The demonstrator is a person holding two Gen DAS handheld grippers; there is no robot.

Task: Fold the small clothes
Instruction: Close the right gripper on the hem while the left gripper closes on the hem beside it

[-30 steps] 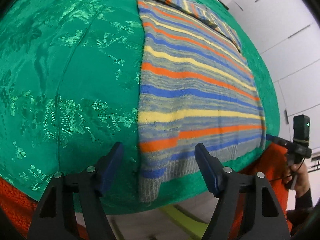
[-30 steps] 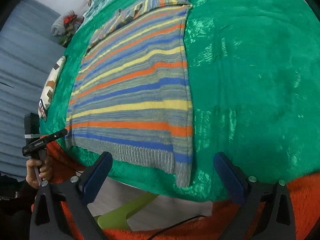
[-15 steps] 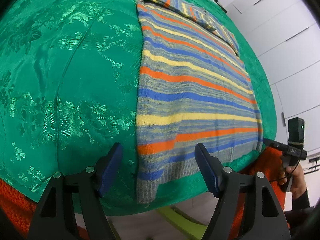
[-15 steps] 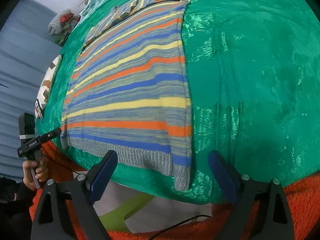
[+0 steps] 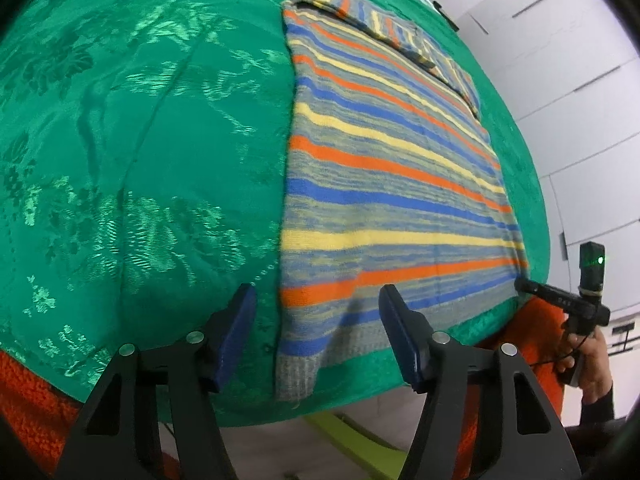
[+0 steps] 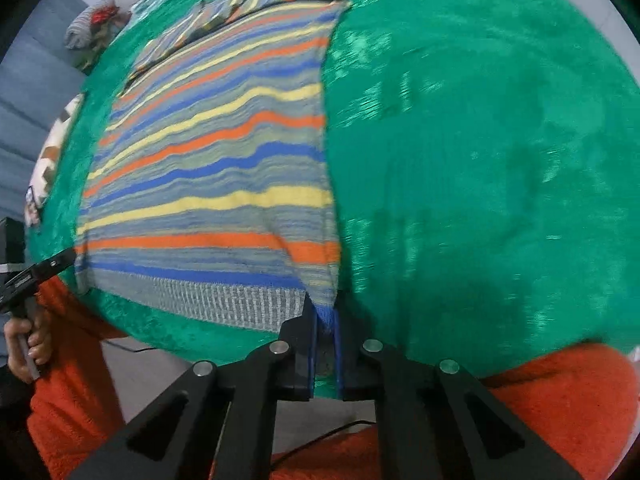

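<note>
A striped knit sweater point(image 5: 384, 168) in grey, blue, orange and yellow lies flat on a green patterned cloth point(image 5: 120, 160), its ribbed hem at the near table edge. My left gripper point(image 5: 316, 336) is open, its jaws on either side of the hem's near left corner. In the right wrist view the sweater point(image 6: 216, 160) shows small ripples. My right gripper point(image 6: 324, 332) is shut on the hem's right corner and lifts it slightly. The right gripper also shows in the left wrist view point(image 5: 560, 300), at the hem's far corner.
The green cloth point(image 6: 480, 160) covers the whole table, over an orange fleece layer point(image 6: 560, 400) at the near edge. A patterned cushion point(image 6: 52, 148) and a small heap of items point(image 6: 92, 28) sit at the far left. White cabinet doors point(image 5: 560, 60) stand behind.
My right gripper moved in to the hem's right corner and shut on it, rippling the sweater. My left gripper moved closer to the left hem corner and stayed open.
</note>
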